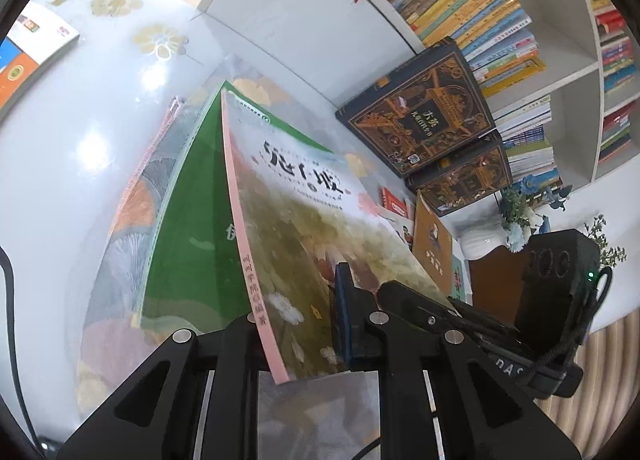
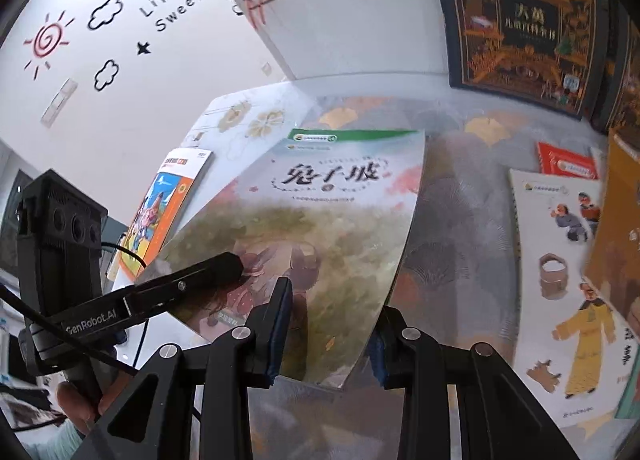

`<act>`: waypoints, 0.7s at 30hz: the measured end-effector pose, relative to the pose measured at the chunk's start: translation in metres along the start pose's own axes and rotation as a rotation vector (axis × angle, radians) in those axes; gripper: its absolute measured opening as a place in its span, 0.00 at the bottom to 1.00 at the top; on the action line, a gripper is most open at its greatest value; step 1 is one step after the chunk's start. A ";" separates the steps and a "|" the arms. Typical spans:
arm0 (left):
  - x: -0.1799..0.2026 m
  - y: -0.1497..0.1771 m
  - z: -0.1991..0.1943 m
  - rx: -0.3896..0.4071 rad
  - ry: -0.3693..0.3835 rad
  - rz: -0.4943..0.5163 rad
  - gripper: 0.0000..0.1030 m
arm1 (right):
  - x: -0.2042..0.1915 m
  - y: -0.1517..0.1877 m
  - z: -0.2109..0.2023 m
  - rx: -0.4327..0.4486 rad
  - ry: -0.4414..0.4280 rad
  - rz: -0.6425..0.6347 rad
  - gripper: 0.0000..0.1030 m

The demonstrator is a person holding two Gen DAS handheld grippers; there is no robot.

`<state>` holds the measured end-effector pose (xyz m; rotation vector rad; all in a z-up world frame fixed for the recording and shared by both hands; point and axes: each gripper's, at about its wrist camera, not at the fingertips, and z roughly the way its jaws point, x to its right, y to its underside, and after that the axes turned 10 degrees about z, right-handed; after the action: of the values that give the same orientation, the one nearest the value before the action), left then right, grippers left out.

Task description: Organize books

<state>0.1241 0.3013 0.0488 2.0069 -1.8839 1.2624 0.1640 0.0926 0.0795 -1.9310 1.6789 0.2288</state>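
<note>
glossy paper is what both tools have hold of: a thin picture book (image 2: 320, 227) with a green band along its top edge and a washed, leafy cover, raised clear of the patterned table (image 2: 460, 195) and gripped at its near bottom edge from two sides. the left gripper (image 1: 304, 336) is pressed almost together on the spine side, one blue pad lying on the front cover and the pink spine strip running down between its fingers, so in its own view the book stands nearly edge-on with the green back cover showing. the right gripper (image 2: 328, 328) pinches the same edge closer to the open side, its pads narrow on the cover, and beside it the left tool's finger lies across the cover. two holds on one floppy edge make sense, i'd judge: a single pinch would let so thin a book sag or swing, and two keep it flat and steerable. the likely aim is the white bookcase (image 1: 588, 71), whose rows are packed with upright spines, or a tidy pile. other books wait well apart on the table: an orange-edged one (image 2: 168, 203) to the left, a white one with cartoon figures (image 2: 560, 260) to the right, and a dark ornate volume (image 2: 516, 19) leaning at the back. the risk is the cover creasing or tearing if the hands drift apart.
</note>
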 end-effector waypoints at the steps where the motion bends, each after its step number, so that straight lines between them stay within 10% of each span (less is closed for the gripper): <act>1: -0.004 -0.001 0.002 -0.009 0.001 -0.007 0.13 | 0.002 -0.002 0.003 -0.005 -0.002 0.014 0.32; 21: -0.070 0.019 -0.046 0.029 -0.097 -0.176 0.17 | -0.011 0.021 0.047 -0.121 0.044 0.020 0.35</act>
<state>0.0941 0.3783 0.0267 2.2303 -1.6920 1.1725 0.1522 0.1245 0.0398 -2.0217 1.7495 0.3043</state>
